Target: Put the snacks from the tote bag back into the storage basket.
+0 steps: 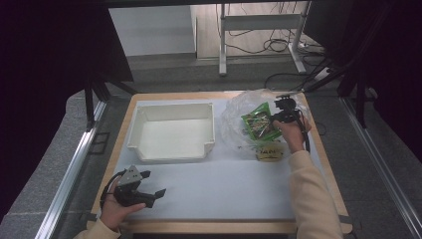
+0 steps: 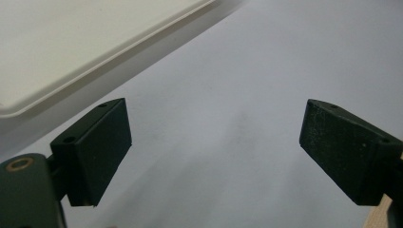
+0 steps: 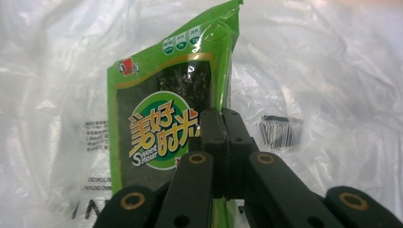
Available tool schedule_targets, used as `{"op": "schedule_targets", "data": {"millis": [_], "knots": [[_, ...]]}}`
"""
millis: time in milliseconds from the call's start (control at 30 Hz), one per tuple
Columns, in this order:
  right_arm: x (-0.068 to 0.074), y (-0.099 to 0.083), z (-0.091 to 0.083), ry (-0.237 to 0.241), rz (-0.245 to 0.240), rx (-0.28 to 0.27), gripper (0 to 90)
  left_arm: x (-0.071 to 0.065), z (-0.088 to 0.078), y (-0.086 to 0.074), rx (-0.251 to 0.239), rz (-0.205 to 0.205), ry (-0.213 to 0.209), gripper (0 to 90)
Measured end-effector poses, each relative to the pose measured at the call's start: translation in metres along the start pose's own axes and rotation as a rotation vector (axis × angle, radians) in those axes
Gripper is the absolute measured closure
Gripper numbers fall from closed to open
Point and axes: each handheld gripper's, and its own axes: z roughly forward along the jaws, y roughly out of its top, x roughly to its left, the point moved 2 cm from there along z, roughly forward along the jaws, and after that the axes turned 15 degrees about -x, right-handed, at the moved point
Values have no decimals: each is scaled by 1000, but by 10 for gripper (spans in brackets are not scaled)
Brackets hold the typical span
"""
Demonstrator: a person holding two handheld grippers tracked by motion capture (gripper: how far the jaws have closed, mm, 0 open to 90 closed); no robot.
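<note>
Right claw point(image 3: 227, 142) clamped on green snack packet point(image 3: 166, 118), edge between jaws

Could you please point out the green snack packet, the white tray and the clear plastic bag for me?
green snack packet point(image 3: 157, 133): right gripper view, on its round printed label.
white tray point(image 1: 174, 158): high view, on its near rim.
clear plastic bag point(image 1: 234, 112): high view, on its crumpled left side.
</note>
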Motion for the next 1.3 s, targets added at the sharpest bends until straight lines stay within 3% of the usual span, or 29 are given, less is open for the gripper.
{"op": "schedule_targets", "data": {"millis": [433,633,1300], "knots": [[-1,7,-23,32,6,-82,899,0,-1,0,-3,0,1,103],[-4,10,-37,50,32,-127,899,0,-1,0,-5,-1,2,103],[-9,14,-54,85,83,-209,898,0,-1,0,-4,-1,1,103]]}}
